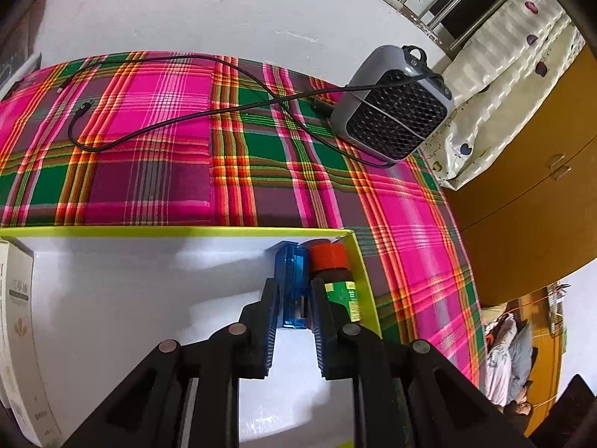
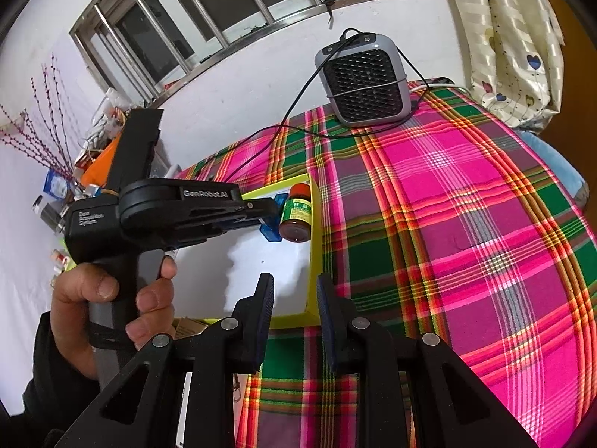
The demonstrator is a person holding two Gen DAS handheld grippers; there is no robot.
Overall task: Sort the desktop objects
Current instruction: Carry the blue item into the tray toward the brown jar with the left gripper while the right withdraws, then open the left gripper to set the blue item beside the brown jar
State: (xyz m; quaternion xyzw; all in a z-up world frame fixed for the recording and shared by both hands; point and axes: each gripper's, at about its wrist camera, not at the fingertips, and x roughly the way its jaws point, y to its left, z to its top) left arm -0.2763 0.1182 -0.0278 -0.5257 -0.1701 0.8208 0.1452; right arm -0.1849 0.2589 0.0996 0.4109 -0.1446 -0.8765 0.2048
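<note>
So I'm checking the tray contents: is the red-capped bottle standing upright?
No, the red-capped bottle lies on its side in the yellow tray, beside the blue box.

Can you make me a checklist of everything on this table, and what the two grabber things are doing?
Surface: plaid cloth in pink, green and orange covers the table.
Job's things: blue case and brown bottle with an orange cap lie side by side in a corner of the yellow-edged tray; white box at the tray's left side.
Clutter: grey fan on the cloth.
Grippers: left gripper around the blue case; right gripper open, empty.
Cables: black cable loops across the cloth.
Surroundings: barred window, curtain.
</note>
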